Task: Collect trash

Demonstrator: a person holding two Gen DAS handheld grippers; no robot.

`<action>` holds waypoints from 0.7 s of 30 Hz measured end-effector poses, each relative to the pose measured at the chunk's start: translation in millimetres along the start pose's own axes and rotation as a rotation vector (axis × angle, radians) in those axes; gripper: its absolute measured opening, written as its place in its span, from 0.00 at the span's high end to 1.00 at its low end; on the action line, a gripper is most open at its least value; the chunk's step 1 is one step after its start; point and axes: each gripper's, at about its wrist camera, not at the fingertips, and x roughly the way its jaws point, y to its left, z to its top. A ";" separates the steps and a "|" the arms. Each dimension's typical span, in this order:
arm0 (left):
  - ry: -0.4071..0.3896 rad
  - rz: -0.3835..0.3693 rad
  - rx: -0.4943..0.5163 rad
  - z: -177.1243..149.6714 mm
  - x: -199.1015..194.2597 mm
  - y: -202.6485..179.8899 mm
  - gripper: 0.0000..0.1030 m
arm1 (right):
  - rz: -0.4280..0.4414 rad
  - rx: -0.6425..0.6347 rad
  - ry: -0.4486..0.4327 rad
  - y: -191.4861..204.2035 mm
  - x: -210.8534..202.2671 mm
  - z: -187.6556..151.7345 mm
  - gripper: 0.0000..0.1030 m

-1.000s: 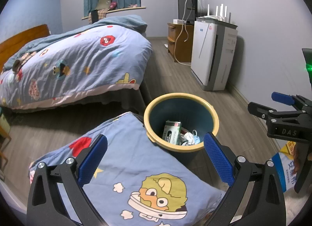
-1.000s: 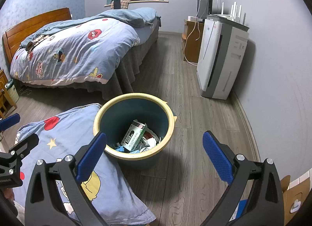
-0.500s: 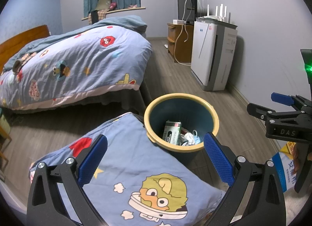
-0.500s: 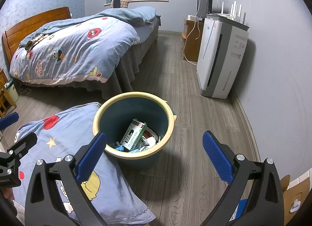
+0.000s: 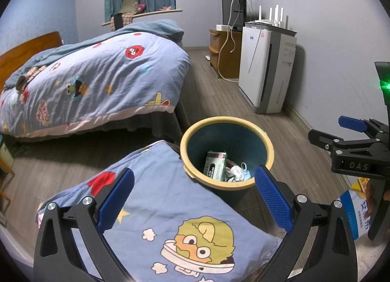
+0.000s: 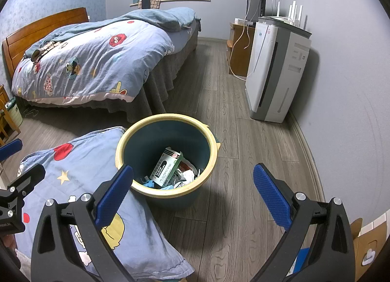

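A dark blue trash bin with a yellow rim [image 5: 267, 143] [image 6: 212, 143] stands on the wood floor. Inside lie a green and white box [image 5: 215, 165] [image 6: 167, 166], crumpled paper and a blue face mask [image 5: 240, 173]. My left gripper [image 5: 193, 199] is open and empty, above a cartoon-print pillow [image 5: 170, 211], just short of the bin. My right gripper [image 6: 193, 195] is open and empty, above the bin's near right side. The right gripper also shows at the right edge of the left wrist view [image 5: 341, 136].
A bed with a cartoon duvet [image 6: 92, 62] fills the left. A white air purifier [image 6: 277, 67] and a wooden TV cabinet [image 6: 240, 48] stand along the right wall. A cardboard box [image 6: 365, 245] and a printed bag [image 5: 355, 211] lie at the lower right.
Both grippers stay open and almost still. The right view has drifted slightly closer to the bin.
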 end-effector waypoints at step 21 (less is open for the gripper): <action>0.012 -0.018 -0.002 -1.8 0.9 1.8 0.05 | -0.002 0.002 0.003 -1.2 1.1 -0.9 0.06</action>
